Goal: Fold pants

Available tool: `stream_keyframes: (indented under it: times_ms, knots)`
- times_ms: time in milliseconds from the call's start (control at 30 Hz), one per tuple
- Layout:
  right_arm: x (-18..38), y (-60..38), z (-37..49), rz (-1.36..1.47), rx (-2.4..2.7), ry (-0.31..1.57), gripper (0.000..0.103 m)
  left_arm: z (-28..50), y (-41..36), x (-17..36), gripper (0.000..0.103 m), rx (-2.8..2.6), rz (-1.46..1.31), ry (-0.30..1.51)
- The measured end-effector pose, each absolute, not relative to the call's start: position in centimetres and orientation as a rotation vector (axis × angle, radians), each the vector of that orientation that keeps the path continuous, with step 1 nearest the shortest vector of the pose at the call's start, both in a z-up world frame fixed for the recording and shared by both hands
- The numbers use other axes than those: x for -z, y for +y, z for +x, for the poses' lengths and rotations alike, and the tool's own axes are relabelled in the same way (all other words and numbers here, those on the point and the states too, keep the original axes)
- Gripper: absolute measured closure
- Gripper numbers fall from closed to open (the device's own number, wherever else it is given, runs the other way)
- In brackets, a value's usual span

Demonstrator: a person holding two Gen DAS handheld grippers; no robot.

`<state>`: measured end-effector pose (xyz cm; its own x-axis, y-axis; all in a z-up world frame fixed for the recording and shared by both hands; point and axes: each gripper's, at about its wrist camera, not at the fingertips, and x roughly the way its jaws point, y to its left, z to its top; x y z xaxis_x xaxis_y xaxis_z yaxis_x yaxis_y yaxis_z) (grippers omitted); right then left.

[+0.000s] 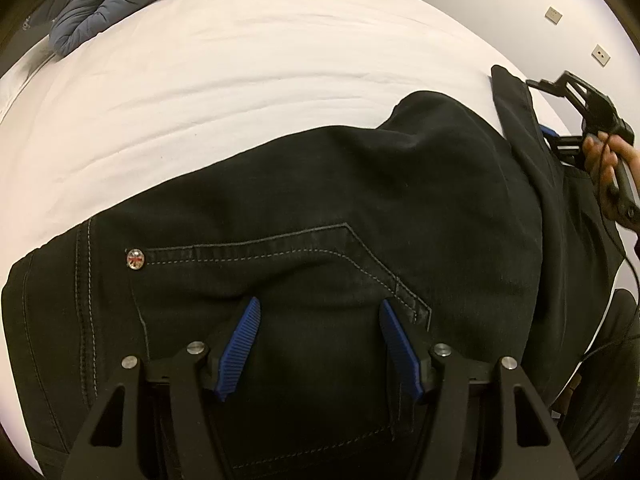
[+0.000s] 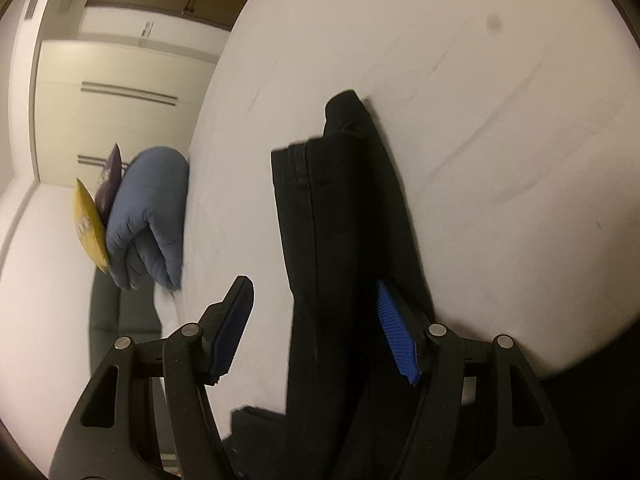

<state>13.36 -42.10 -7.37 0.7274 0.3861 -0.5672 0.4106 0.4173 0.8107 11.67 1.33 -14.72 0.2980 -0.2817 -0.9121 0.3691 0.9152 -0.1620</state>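
Black pants (image 1: 320,208) w/ grey stitching lie along the bed's (image 1: 240,60) near edge, leg end folded over by the right edge. Left gripper (image 1: 318,312) spread wide, tips on the back pocket; right gripper (image 2: 316,304) wide too, leg fabric loose between its jaws. Blue quilt (image 2: 148,216) + yellow cushion (image 2: 90,224) at the far corner.

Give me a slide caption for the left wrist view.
Open left hand-held gripper over black pants on white bed.
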Motion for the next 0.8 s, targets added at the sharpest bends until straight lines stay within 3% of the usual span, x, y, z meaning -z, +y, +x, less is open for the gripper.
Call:
stream_keyframes:
  times_ms: [67,133,200,233,400,567,800]
  knots:
    - [8.0,-43.0,15.3,1.207,0.023,0.785,0.050,11.6,1.5,14.7,0.039,0.434,0.085,1.192]
    - [8.4,-43.4,16.5,1.214,0.029,0.786,0.064,11.6,1.5,14.7,0.039,0.433,0.087,1.192]
    - [8.8,-43.6,17.9,1.209,0.024,0.802,0.095,11.7,1.2,14.7,0.039,0.431,0.090,1.193]
    - [8.8,-43.6,18.3,1.188,0.033,0.811,0.098,11.6,1.3,14.6,0.039,0.432,0.092,1.193]
    - [4.2,-44.2,15.4,1.104,0.052,0.710,0.101,11.7,1.0,14.6,0.039,0.430,0.096,1.194]
    - [-2.2,-45.7,4.7,1.018,0.143,0.538,0.101,11.7,0.7,14.6,0.039,0.432,0.102,1.196]
    - [1.1,-48.7,-8.0,1.177,0.382,0.459,0.101,12.0,0.5,14.5,0.038,0.424,0.105,1.206]
